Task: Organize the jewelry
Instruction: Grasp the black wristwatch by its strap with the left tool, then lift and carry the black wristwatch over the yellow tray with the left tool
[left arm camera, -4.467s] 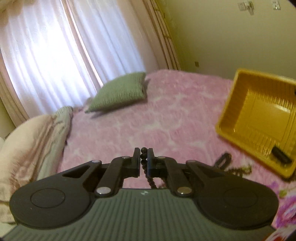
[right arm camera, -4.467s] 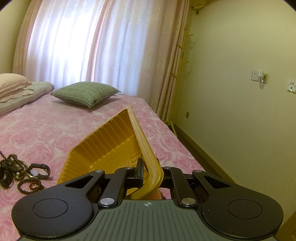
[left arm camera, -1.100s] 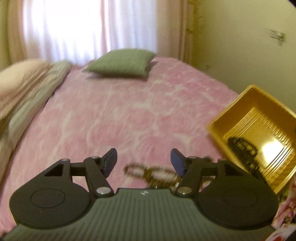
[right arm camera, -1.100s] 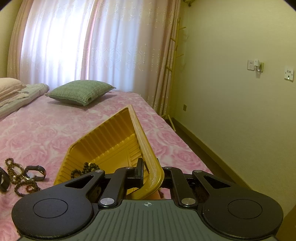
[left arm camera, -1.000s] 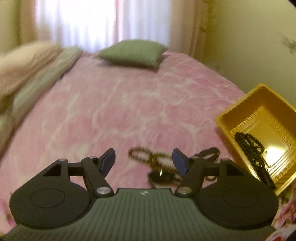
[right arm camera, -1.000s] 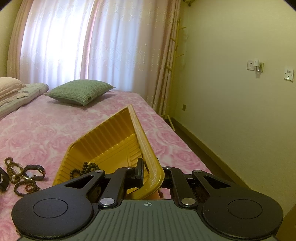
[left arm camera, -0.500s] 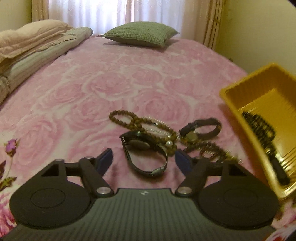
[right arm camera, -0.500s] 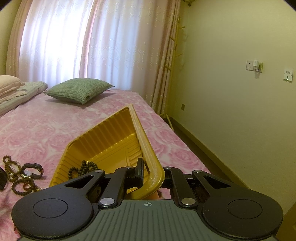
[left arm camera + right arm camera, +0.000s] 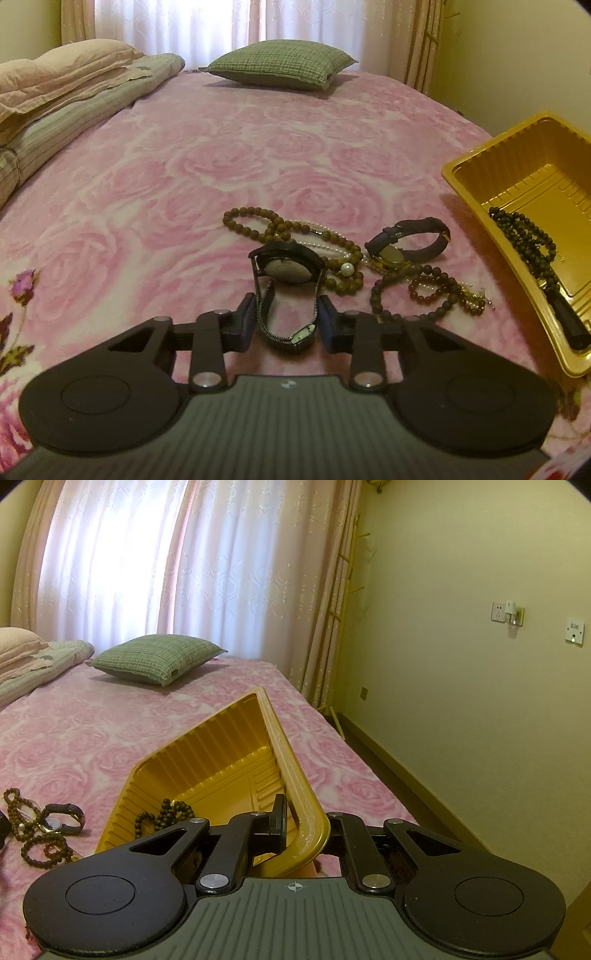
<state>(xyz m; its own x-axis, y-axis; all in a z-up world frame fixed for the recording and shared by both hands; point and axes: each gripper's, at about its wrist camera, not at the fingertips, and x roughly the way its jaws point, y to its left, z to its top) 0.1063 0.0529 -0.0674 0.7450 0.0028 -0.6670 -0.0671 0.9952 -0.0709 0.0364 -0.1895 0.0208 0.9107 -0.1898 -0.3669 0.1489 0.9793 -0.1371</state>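
A pile of jewelry lies on the pink rose bedspread [image 9: 155, 177]. A metal-band watch [image 9: 286, 291] sits between the fingers of my open left gripper [image 9: 286, 321], one finger on each side of its band. Behind it lie a brown bead necklace [image 9: 258, 221], a pearl strand [image 9: 325, 240], a dark-strap watch [image 9: 410, 240] and a dark bead bracelet [image 9: 424, 291]. The yellow tray [image 9: 476, 188] at right holds a dark bead necklace [image 9: 524, 232]. My right gripper [image 9: 304, 830] is shut on the tray's rim [image 9: 295, 782] and tilts it.
A green pillow [image 9: 280, 64] and folded bedding [image 9: 66, 92] lie at the head of the bed. Curtains [image 9: 166, 565] hang behind. The bed's right edge drops to the floor beside a yellow wall [image 9: 461, 683].
My left gripper let the dark bead necklace go into the tray, swung left and down to the pile, and now brackets the metal-band watch, jaws narrowing. The right gripper kept holding the tray.
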